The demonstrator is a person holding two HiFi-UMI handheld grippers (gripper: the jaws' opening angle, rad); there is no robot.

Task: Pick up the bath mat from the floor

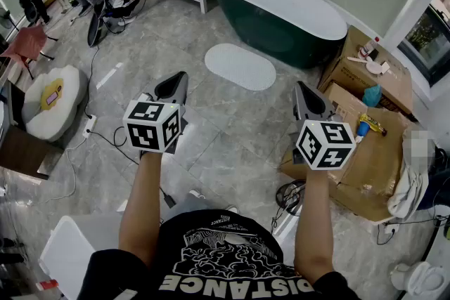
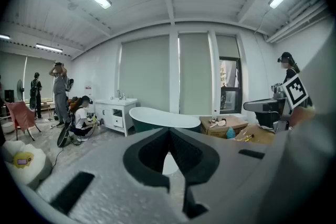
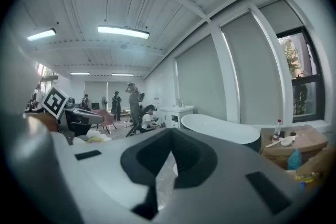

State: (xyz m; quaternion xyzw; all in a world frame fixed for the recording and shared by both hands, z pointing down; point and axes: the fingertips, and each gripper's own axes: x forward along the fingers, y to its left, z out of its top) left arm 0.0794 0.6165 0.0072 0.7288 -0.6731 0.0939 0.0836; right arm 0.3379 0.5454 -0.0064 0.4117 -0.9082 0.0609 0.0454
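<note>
Left gripper (image 1: 181, 76) and right gripper (image 1: 298, 86): both shut, empty, held off the floor. Bath mat (image 1: 240, 66) lying ahead between them, untouched. Likely next: reach forward and down, open over its near edge. Bathtub (image 1: 281, 10) close behind the mat, cardboard box (image 1: 365, 151) just right of the right gripper, open tiles left.

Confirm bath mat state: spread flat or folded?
Spread flat. The bath mat shows a full oval outline on the floor beside the bathtub, with no folds or raised edges visible.

One bath mat (image 1: 240, 67), one bathtub (image 1: 281, 10), two hand-held grippers (image 1: 179, 79) (image 1: 301, 87), two cardboard boxes (image 1: 362, 72) (image 1: 369, 161).
</note>
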